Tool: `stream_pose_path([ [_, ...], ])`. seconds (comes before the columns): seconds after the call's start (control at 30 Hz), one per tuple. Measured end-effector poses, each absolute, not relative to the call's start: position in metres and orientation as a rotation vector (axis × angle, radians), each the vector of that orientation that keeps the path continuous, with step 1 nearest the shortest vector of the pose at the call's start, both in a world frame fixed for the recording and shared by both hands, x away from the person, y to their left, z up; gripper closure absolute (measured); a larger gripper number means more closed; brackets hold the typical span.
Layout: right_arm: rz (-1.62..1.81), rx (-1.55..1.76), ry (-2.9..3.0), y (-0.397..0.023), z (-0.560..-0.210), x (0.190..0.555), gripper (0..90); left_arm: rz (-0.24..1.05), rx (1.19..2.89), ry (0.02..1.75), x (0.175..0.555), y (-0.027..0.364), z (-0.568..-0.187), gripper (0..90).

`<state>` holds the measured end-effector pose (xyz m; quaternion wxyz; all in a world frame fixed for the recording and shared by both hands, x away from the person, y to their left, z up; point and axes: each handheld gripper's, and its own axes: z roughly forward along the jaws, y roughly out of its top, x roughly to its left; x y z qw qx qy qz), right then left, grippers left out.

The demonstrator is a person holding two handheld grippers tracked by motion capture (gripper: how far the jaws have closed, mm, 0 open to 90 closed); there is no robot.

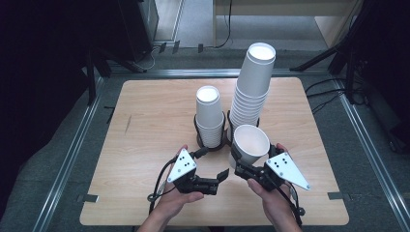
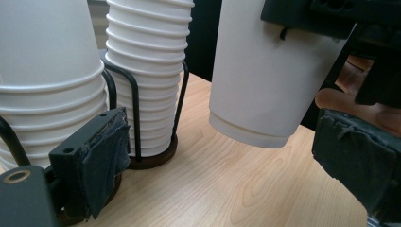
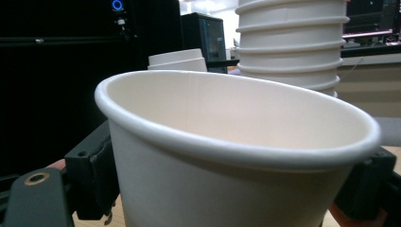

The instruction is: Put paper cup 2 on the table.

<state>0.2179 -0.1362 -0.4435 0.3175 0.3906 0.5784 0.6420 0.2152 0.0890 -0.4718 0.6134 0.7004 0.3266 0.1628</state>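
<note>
White paper cups [image 1: 250, 144], black wire holders [image 1: 211, 143], pale wood-grain table [image 1: 145, 125], black grippers with grey dotted plates [image 1: 182, 164].

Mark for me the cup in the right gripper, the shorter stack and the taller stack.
held cup [image 1: 250, 143]: high view, on its inner wall below the rim.
shorter stack [image 1: 209, 116]: high view, on the side of its upper cups.
taller stack [image 1: 251, 84]: high view, midway up its side.

On the table [image 1: 145, 145] I count two stacks of white paper cups, one short stack [image 1: 209, 116] and one tall stack [image 1: 251, 82], each in its own black wire holder, so two holders, one single loose cup [image 1: 250, 143], and two grippers in two hands.
</note>
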Motion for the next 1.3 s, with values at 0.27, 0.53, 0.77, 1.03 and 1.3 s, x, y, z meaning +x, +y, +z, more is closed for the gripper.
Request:
stream_pose_path([
  [0.27,1.689,0.934,1.562,-0.125,-0.444,0.211,13.2,0.387,1.646,0.738,0.213,0.083,-0.474,5.4],
  [0.53,1.718,0.892,1.605,-0.117,-0.443,0.205,13.3,0.418,1.677,0.703,0.209,0.076,-0.475,5.5],
  [0.77,1.748,0.862,1.651,-0.115,-0.445,0.205,13.3,0.415,1.681,0.664,0.207,0.075,-0.474,6.9],
  [1.03,1.815,0.766,1.733,-0.112,-0.445,0.202,13.0,0.415,1.672,0.617,0.203,0.075,-0.474,14.7],
  [1.3,1.836,0.769,1.759,-0.115,-0.443,0.204,11.9,0.443,1.664,0.586,0.201,0.073,-0.474,20.7],
])
